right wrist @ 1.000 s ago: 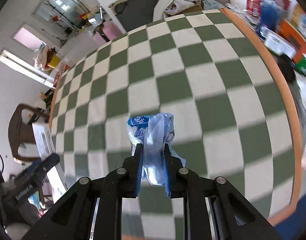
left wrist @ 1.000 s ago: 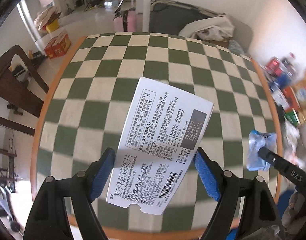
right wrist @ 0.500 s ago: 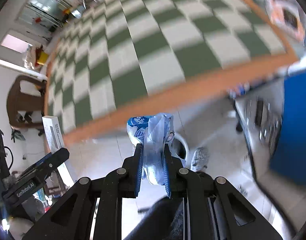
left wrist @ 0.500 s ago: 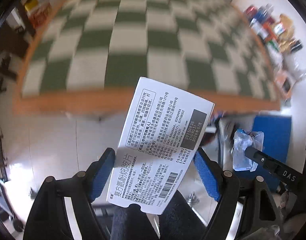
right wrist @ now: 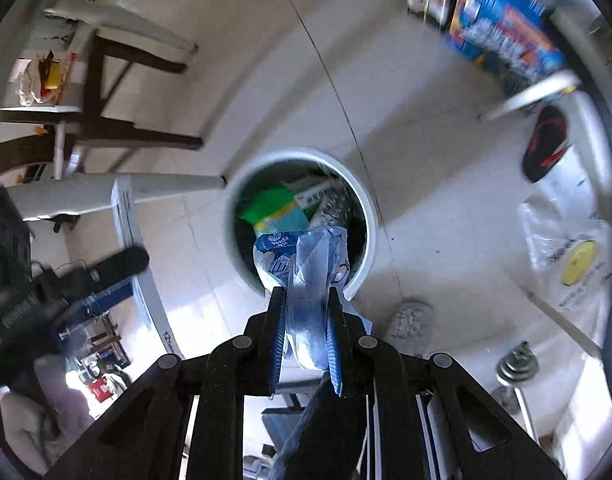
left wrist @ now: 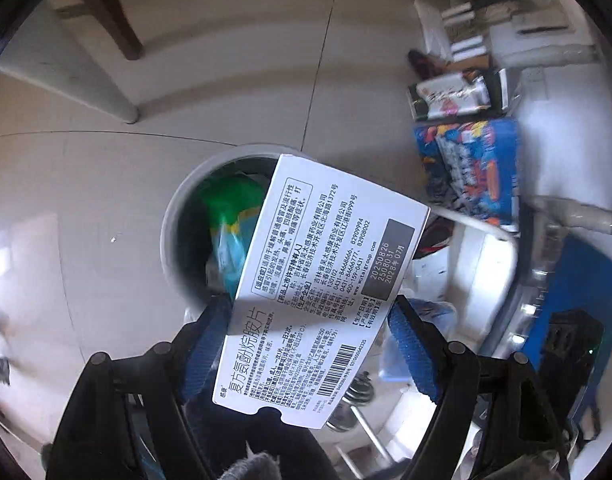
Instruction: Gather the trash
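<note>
Left wrist view: the left tool (left wrist: 309,336) squeezes a white medicine box (left wrist: 321,288) between its blue pads (left wrist: 411,348). The box is tilted and hangs over the near rim of a round white trash bin (left wrist: 174,216) on the tiled floor (left wrist: 86,184). Green and blue wrappers (left wrist: 226,208) lie inside the bin. Right wrist view: the right tool (right wrist: 306,336) is clamped tight on a crumpled blue tissue packet (right wrist: 302,276) (it says Vinda), held just above the bin's near edge. The left tool shows at the left with the box seen edge-on. A small dumbbell (right wrist: 517,364) lies on the floor.
</note>
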The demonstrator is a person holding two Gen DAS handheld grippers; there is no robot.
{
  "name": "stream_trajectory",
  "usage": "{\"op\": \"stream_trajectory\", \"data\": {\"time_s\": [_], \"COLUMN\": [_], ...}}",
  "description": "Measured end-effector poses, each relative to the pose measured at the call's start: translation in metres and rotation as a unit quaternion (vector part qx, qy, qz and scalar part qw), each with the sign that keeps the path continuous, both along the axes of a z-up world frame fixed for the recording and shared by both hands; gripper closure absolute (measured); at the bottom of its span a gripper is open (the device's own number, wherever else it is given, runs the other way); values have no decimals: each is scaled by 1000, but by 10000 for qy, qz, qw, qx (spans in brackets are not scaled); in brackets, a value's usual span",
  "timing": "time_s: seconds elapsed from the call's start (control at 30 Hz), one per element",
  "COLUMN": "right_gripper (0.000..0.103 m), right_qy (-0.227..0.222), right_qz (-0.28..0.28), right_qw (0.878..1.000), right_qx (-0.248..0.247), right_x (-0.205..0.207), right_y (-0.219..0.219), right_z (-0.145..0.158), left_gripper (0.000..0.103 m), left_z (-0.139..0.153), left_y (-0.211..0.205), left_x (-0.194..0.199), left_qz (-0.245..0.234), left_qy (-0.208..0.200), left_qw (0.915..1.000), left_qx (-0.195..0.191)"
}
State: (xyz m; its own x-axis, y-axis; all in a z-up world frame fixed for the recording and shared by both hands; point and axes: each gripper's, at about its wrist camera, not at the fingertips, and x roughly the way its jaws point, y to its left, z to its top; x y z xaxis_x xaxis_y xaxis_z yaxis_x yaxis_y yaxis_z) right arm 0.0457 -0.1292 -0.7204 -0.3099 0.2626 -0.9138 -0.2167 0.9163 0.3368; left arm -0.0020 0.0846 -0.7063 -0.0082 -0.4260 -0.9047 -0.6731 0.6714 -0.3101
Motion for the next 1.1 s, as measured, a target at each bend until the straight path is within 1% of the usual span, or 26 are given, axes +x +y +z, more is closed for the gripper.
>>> {"op": "stream_trajectory", "data": {"time_s": [0.03,0.07,0.13,0.17,0.2,0.23,0.27,0.3,0.37,0.4,0.43,0.47,0.57,0.63,0.67,0.7,0.77,0.87,1.03,1.07,1.1], "right_gripper": [83,83,78,76,71,55,42,37,12,6,0,0,0,0,0,0,0,0,0,0,0], "right_qy": [76,137,175,301,370,395,391,368,314,246,132,4,-322,-537,-624,-692,-775,-911,-1066,-1122,-1155], "right_qz": [18,16,72,116,124,156,236,284,406,480,548,619,800,875,915,935,980,1030,1083,1095,1096], "right_qw": [10000,9999,9998,9993,9990,9988,9986,9986,9985,9985,9984,9981,9957,9934,9919,9909,9895,9877,9860,9852,9848], "right_qx": [35,89,105,178,221,238,258,251,208,117,31,-70,-328,-519,-619,-675,-730,-750,-688,-689,-691], "right_x": [-1,-3,-5,-8,-9,-11,-13,-15,-18,-20,-21,-22,-23,-20,-21,-21,-22,-22,-27,-29,-31], "right_y": [1,3,8,12,14,17,21,23,29,30,31,31,31,30,28,26,22,13,4,3,2], "right_z": [-22,-44,-80,-99,-110,-118,-128,-132,-135,-135,-132,-126,-101,-79,-67,-51,-19,45,149,171,186], "left_gripper": [22,20,0,0,0,0,0,0,0,0,0,0,0,0,0,0,0,0,0,0,0], "left_z": [-17,-27,-49,-56,-58,-59,-57,-54,-41,-31,-26,-20,8,33,52,63,90,146,228,250,264], "left_y": [-2,-3,-4,-4,-4,-3,-3,0,5,7,5,3,-1,-4,-7,-10,-15,-24,-34,-35,-38], "left_x": [2,5,5,3,1,-1,-5,-12,-27,-35,-38,-41,-51,-58,-62,-62,-64,-70,-76,-79,-80], "left_qz": [-91,-134,-146,-150,-148,-143,-122,-112,-136,-181,-233,-287,-357,-310,-306,-309,-285,-347,-374,-402,-430], "left_qy": [23,32,102,136,151,156,128,103,70,42,48,71,205,255,288,298,288,226,69,12,-41], "left_qw": [9999,9999,9998,9997,9996,9994,9990,9984,9957,9936,9921,9909,9857,9836,9818,9808,9805,9783,9779,9776,9771], "left_qx": [42,60,91,122,166,276,409,542,912,1114,1232,1310,1633,1757,1852,1900,1921,2028,2056,2065,2084]}}
